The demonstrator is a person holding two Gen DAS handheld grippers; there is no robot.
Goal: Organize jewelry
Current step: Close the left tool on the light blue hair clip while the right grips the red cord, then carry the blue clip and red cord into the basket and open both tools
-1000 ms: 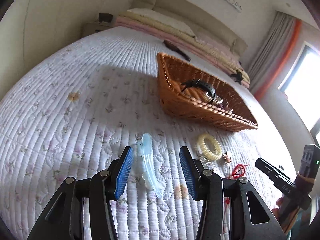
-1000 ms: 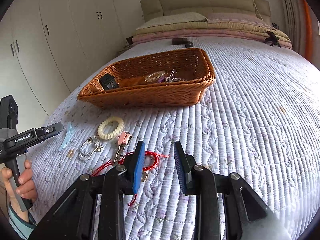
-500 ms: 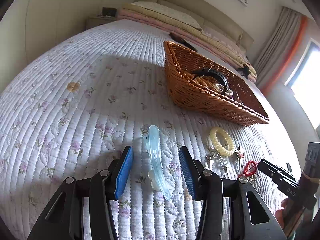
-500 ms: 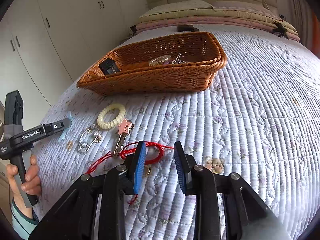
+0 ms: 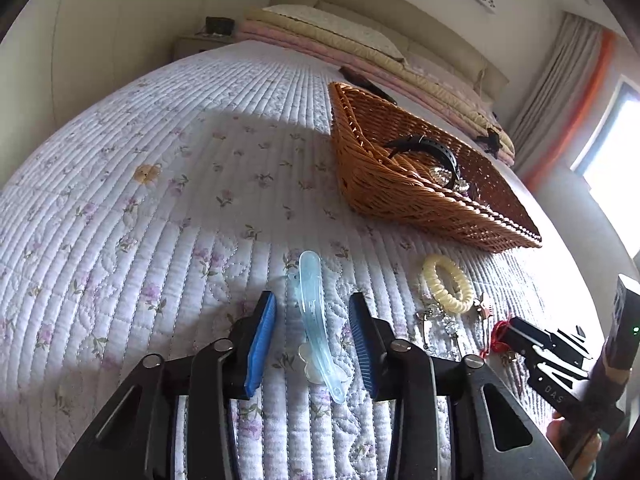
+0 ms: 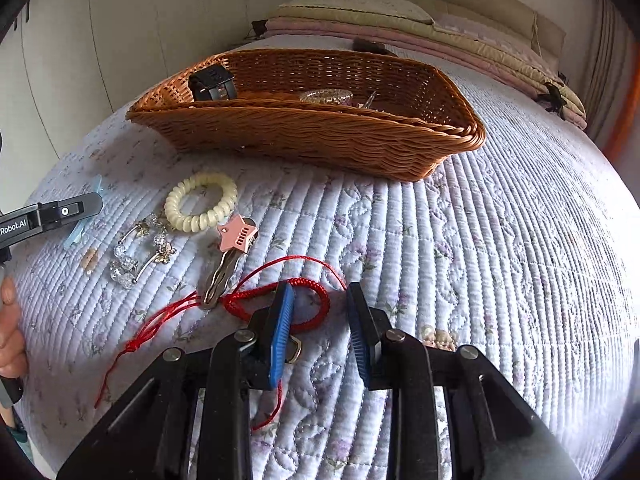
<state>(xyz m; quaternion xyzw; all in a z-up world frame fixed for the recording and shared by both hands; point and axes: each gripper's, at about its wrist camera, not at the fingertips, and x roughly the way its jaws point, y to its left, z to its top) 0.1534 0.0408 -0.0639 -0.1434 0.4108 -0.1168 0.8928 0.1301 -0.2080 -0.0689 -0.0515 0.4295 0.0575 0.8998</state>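
A pale blue hair clip (image 5: 316,320) lies on the quilt between the open jaws of my left gripper (image 5: 312,316), untouched. A red cord bracelet (image 6: 280,300) lies on the quilt under my open right gripper (image 6: 318,312), its loop between the jaws. A cream coil hair tie (image 6: 200,202), a pink star hair clip (image 6: 236,238) and crystal bead clips (image 6: 136,252) lie between the two grippers. The wicker basket (image 6: 320,136) stands farther back and holds a black watch (image 6: 212,82) and some shiny pieces.
The quilted bed cover (image 5: 160,200) stretches to the pillows (image 5: 328,28) at the headboard. White wardrobe doors (image 6: 100,40) stand to the left of the bed. A window (image 5: 612,152) and curtain are on the right.
Both grippers have moved lower and closer to the quilt. The left now straddles the blue clip; the right has come down over the red bracelet. Both stay open.
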